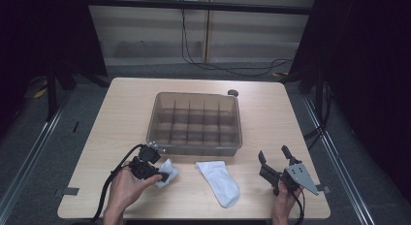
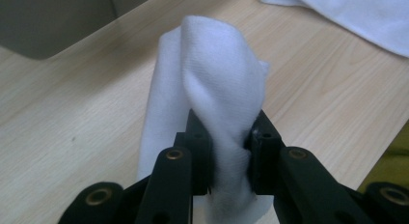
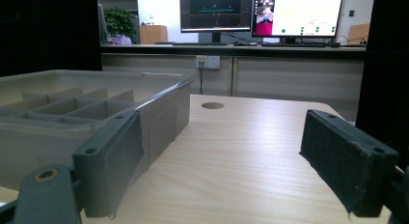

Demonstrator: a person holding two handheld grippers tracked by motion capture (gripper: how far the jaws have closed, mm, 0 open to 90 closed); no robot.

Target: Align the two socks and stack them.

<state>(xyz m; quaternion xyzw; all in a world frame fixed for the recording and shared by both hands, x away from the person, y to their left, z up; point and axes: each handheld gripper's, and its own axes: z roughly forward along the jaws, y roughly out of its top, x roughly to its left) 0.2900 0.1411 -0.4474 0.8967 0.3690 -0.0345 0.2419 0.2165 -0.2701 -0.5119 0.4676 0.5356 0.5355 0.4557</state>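
Pinching a bunched white sock [image 2: 217, 89], the left gripper [image 1: 154, 172] has its jaws drawn in narrow, both pads pressed into the fabric so that it folds and twists between them. In the high view this sock [image 1: 167, 172] sits low at the near left of the tabletop [image 1: 121, 113], just in front of the compartment box, with the left hand [image 1: 125, 186] wrapped around the gripper body.

A second white sock [image 1: 219, 180] lies flat on the tabletop between the two grippers, touching neither; its edge also shows at the top right of the left gripper view.

The right gripper [image 1: 276, 159] rests at the near right of the tabletop with its jaws standing wide and nothing between them; in its own view the two pads frame bare wood and one long side of the box. The right hand [image 1: 283, 200] holds it from below.

The translucent grey compartment box [image 1: 196, 145] stands in the middle of the tabletop, its grid of dividers visible. Behind it, near the far edge, is a round cable hole [image 3: 212, 105].

Two monitors [image 3: 260, 11] glow in the background of the right gripper view; whatever is written on them is too small to read, and no brand or label can be made out.
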